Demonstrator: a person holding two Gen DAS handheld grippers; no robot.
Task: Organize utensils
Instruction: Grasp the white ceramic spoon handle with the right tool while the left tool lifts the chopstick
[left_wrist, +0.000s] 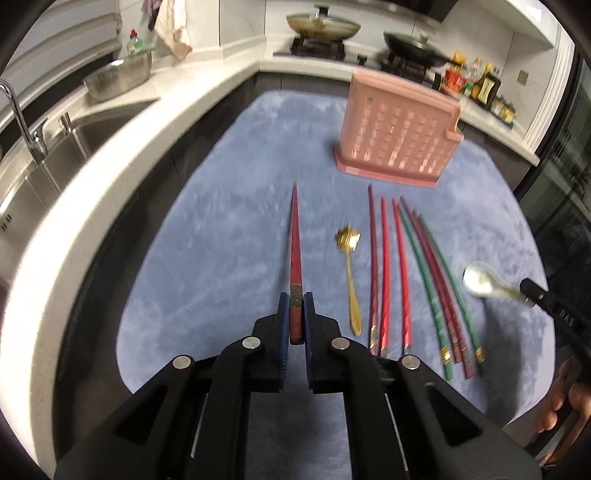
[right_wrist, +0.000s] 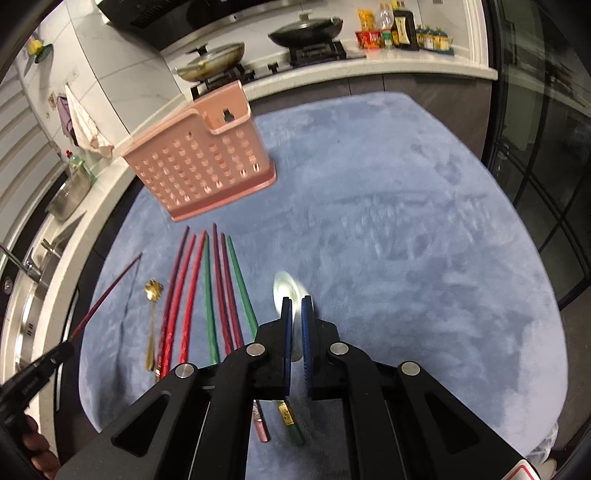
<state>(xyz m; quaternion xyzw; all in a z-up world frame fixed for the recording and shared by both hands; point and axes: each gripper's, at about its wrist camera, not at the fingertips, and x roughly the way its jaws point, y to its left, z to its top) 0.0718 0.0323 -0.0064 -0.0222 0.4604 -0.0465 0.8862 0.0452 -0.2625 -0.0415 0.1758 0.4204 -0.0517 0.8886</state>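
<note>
My left gripper (left_wrist: 295, 302) is shut on a dark red chopstick (left_wrist: 294, 243) and holds it above the blue mat, tip pointing away; it also shows in the right wrist view (right_wrist: 107, 291). My right gripper (right_wrist: 295, 308) is shut on the handle of a silver spoon (right_wrist: 286, 290), seen also in the left wrist view (left_wrist: 480, 282). Several red, maroon and green chopsticks (left_wrist: 406, 273) lie side by side on the mat, with a gold spoon (left_wrist: 349, 266) to their left. A pink perforated utensil holder (left_wrist: 399, 129) stands upright behind them, also in the right wrist view (right_wrist: 203, 158).
The blue fleece mat (left_wrist: 229, 206) covers the work surface. A white counter with a steel sink (left_wrist: 55, 155) and faucet curves along the left. A stove with two lidded pans (left_wrist: 321, 26) and sauce bottles (left_wrist: 480, 85) sits behind. A dark glass door (right_wrist: 546, 166) is at right.
</note>
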